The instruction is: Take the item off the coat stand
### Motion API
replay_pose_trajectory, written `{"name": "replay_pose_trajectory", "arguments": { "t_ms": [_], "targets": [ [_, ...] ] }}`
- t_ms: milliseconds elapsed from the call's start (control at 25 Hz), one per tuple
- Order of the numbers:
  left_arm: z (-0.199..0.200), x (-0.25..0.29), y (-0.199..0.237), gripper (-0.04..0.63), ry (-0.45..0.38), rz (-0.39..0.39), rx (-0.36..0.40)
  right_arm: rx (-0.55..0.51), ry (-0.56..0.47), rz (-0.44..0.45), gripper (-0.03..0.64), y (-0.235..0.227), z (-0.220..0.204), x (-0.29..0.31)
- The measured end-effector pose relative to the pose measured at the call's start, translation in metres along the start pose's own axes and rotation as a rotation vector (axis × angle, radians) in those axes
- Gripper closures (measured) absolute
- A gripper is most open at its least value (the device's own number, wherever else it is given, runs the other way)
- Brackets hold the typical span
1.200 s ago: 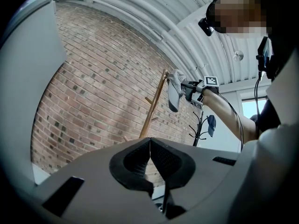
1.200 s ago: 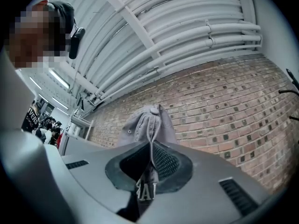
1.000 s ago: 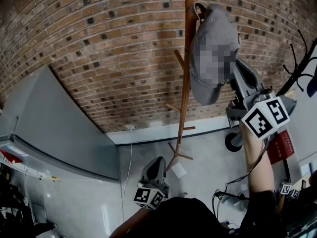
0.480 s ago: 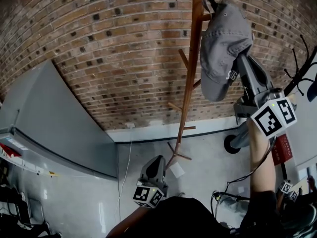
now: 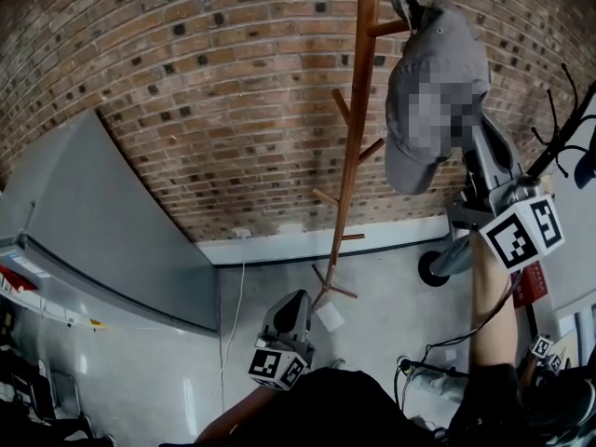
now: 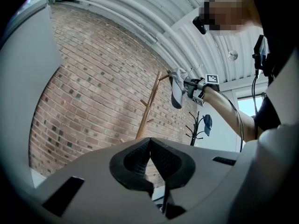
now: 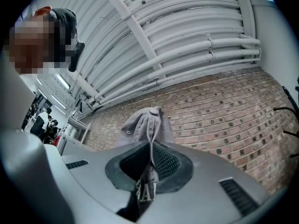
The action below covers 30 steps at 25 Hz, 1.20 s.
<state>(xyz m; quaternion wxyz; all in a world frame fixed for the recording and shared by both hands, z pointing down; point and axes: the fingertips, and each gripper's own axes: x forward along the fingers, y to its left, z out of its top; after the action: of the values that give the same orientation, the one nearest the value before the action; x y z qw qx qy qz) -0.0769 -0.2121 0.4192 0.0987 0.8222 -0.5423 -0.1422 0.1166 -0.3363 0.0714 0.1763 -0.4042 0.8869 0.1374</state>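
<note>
A grey cap (image 5: 433, 82) hangs by the top of the wooden coat stand (image 5: 358, 138), its crown at the tip of the upper peg. My right gripper (image 5: 470, 128) reaches up from the right and is shut on the cap's lower edge. In the right gripper view the cap's fabric (image 7: 145, 125) is pinched between the pads (image 7: 161, 164). My left gripper (image 5: 291, 317) hangs low near the stand's foot, shut on nothing. In the left gripper view its jaws (image 6: 150, 160) meet, with the cap (image 6: 177, 90) and stand (image 6: 148, 104) far off.
A brick wall stands behind the stand. A grey cabinet (image 5: 102, 240) fills the left. A black coat rack (image 5: 559, 138) with a dark item (image 5: 587, 166) is at the right, a wheel (image 5: 436, 266) and cables (image 5: 428, 361) below it. White paper (image 5: 331, 317) lies by the stand's foot.
The right gripper and the cap have shifted to the right, away from the stand's pole and out along the upper peg. The left gripper has stayed low.
</note>
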Motion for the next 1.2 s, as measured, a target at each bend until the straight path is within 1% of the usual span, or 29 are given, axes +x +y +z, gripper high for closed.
{"name": "replay_pose_trajectory", "arguments": {
  "t_ms": [120,200,280,400,520,800,920,1000,1080,1120,1200],
  "targets": [
    [-0.004,-0.001,-0.002,0.58,0.003,-0.008,-0.001,-0.007,0.003,-0.006,0.587,0.001,-0.002,-0.011],
    [-0.006,-0.003,-0.004,0.58,0.008,-0.016,0.005,-0.031,0.006,-0.014,0.588,0.002,-0.004,-0.019],
    [-0.005,-0.005,-0.008,0.58,0.014,-0.026,0.031,-0.051,0.013,-0.025,0.587,0.003,-0.007,-0.028],
    [0.002,-0.005,-0.013,0.58,0.012,-0.032,0.06,-0.046,0.017,-0.041,0.587,0.002,-0.012,-0.042],
    [0.005,-0.005,-0.015,0.58,0.008,-0.032,0.062,-0.038,0.024,-0.056,0.586,0.001,-0.019,-0.055],
    [0.005,-0.009,-0.011,0.58,0.011,-0.021,0.062,-0.06,0.059,-0.085,0.586,-0.002,-0.034,-0.081],
    [0.01,-0.009,-0.001,0.58,0.004,0.002,0.064,-0.061,0.079,-0.084,0.586,0.001,-0.042,-0.091],
    [0.02,-0.01,0.006,0.58,-0.018,0.033,0.102,-0.059,0.093,-0.081,0.586,0.005,-0.049,-0.099],
    [0.033,-0.011,0.009,0.58,-0.05,0.06,0.169,-0.05,0.105,-0.083,0.586,0.009,-0.058,-0.108],
    [0.039,-0.012,0.008,0.58,-0.063,0.067,0.19,-0.04,0.111,-0.085,0.586,0.011,-0.063,-0.113],
    [0.048,-0.012,0.006,0.58,-0.084,0.07,0.194,-0.001,0.119,-0.092,0.586,0.014,-0.074,-0.124]
  ]
}}
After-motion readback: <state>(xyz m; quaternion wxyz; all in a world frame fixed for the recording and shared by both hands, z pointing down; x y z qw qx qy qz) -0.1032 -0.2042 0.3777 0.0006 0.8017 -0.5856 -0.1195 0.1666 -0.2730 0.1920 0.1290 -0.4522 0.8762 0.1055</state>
